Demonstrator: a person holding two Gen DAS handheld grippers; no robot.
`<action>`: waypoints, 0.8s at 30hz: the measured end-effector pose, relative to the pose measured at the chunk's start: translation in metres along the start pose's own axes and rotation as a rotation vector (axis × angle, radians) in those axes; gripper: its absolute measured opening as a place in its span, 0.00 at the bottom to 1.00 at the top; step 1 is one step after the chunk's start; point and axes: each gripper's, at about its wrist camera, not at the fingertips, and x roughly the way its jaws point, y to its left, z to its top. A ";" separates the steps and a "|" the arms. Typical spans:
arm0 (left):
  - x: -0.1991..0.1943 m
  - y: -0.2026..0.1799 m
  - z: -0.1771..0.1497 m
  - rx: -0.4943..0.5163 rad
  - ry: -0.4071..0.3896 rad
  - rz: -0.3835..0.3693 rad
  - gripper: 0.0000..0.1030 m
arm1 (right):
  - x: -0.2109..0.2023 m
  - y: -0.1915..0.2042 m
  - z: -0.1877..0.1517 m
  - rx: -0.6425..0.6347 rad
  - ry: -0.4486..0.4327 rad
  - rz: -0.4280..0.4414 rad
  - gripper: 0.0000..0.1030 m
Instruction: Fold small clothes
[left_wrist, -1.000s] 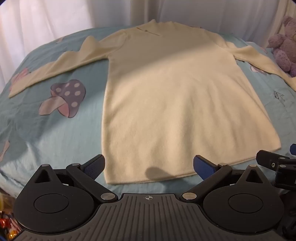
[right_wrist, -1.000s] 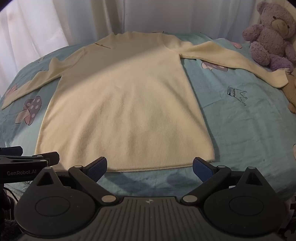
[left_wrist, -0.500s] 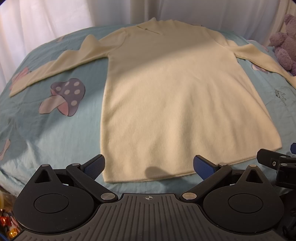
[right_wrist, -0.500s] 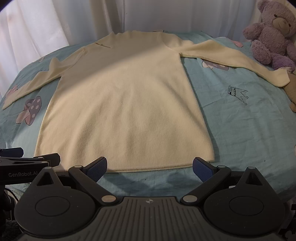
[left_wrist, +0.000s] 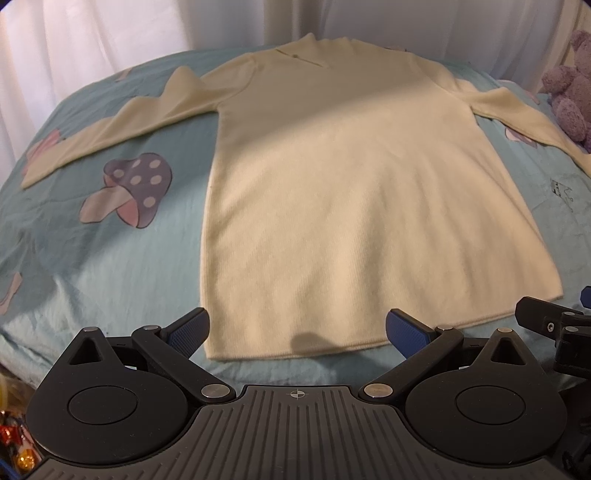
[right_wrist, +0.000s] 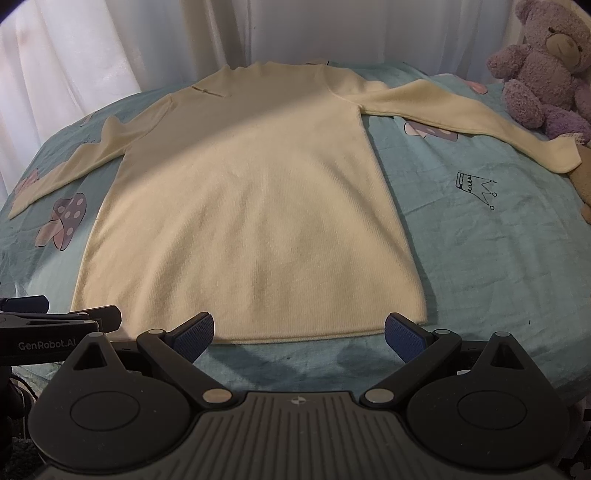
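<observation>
Sweater: my cream sweater lies flat on the bed, sleeves out.
Left tool: spread, empty.
Right tool: spread, empty.

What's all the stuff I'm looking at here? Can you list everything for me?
Sweater: one, cream, spread flat on the bed, sleeves out to both sides, hem nearest the grippers.
Bedsheet: one, light blue-green with mushroom and crown prints, under the sweater.
Teddy bear: one, purple, far right corner, beside the right sleeve's cuff.
Second soft toy: tan, only its edge visible at the right border.
Curtain: white, behind the bed.
Left gripper: black with blue pads, open, empty, at the hem.
Right gripper: same build, open, empty, at the hem.
</observation>
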 end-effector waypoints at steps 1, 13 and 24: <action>0.000 0.000 0.000 -0.001 0.002 0.000 1.00 | 0.000 0.000 0.001 0.000 0.001 0.000 0.96; 0.000 -0.002 0.000 -0.004 0.010 0.000 1.00 | -0.002 -0.002 0.002 0.005 -0.004 0.025 0.96; -0.001 0.003 0.000 -0.020 0.019 -0.001 1.00 | 0.000 -0.004 0.000 0.008 -0.010 0.033 0.96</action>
